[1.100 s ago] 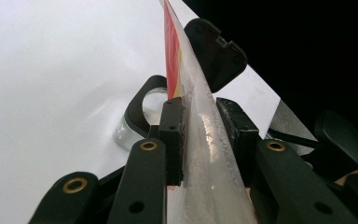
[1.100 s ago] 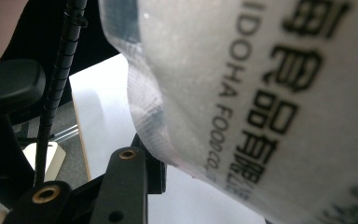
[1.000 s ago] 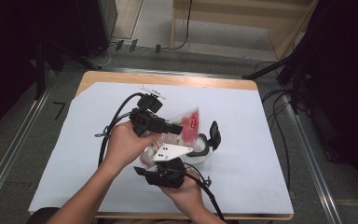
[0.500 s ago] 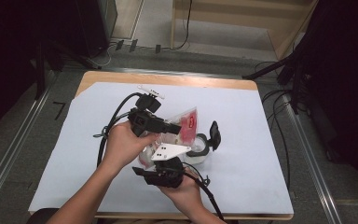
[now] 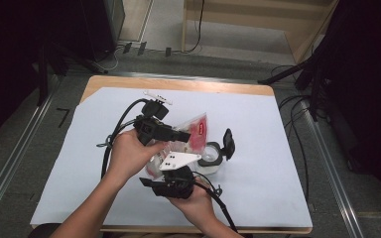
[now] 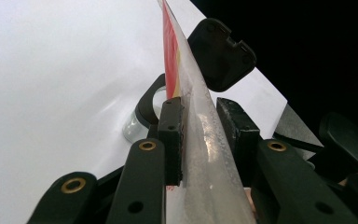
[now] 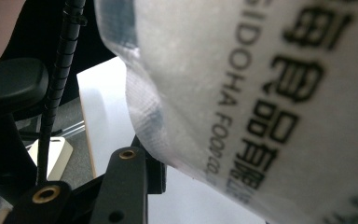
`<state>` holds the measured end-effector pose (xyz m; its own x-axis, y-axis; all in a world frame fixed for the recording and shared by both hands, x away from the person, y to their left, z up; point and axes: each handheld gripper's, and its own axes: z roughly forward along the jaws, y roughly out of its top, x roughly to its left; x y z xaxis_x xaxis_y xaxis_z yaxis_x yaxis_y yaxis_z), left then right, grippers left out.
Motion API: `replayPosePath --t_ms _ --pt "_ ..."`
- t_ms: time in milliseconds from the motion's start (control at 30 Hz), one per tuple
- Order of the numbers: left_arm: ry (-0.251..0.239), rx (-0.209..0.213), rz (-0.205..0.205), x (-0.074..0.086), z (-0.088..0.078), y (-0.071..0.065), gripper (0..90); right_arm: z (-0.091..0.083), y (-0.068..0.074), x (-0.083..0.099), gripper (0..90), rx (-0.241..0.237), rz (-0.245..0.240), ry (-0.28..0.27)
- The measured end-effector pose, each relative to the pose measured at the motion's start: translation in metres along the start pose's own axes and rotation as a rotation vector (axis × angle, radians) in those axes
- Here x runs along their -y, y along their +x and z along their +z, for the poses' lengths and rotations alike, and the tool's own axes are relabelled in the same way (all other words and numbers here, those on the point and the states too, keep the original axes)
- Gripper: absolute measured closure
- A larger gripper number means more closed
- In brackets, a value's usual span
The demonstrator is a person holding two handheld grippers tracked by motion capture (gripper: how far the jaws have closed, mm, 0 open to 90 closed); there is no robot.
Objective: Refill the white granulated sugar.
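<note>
Right now the clear plastic food pouch with red contents and black printed lettering (image 5: 191, 133) hangs in the air between both tools, just above and beside the small clear jar with a black rim (image 5: 210, 154), whose black hinged lid (image 5: 228, 144) stands flipped open. The jar rests on the white paper-covered surface (image 5: 278, 148).

The left hand-held gripper (image 6: 200, 135) has the pouch's sealed edge between its jaws: one pad lies flat against the film, while the other seems to stand a little off it, so I cannot tell whether the pinch is firm. The right hand-held gripper (image 5: 173, 174) sits under the pouch's lower end; in the right gripper view the printed film (image 7: 261, 93) drapes over the one jaw that shows, so whether it clamps the film I cannot tell.

The main risk, as I judge it, is slippage: the film looks slick, and a loose pinch could let the pouch slide out and drop onto the surface or knock the jar. Pulling the two ends apart unevenly could tear the seal crookedly and spill the red contents beside the jar instead of into it. The upright lid stands near the pouch and could be nudged shut or tip the light jar.
</note>
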<state>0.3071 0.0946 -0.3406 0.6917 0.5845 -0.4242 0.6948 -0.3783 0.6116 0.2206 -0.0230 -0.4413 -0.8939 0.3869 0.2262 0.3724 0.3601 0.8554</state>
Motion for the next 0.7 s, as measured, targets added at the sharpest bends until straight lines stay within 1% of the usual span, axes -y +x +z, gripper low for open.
replayPosePath --t_ms 700 --pt "0.004 0.009 0.001 -0.0002 0.0021 0.0006 72.9 -0.0007 0.0 0.0012 63.6 0.007 0.0 0.006"
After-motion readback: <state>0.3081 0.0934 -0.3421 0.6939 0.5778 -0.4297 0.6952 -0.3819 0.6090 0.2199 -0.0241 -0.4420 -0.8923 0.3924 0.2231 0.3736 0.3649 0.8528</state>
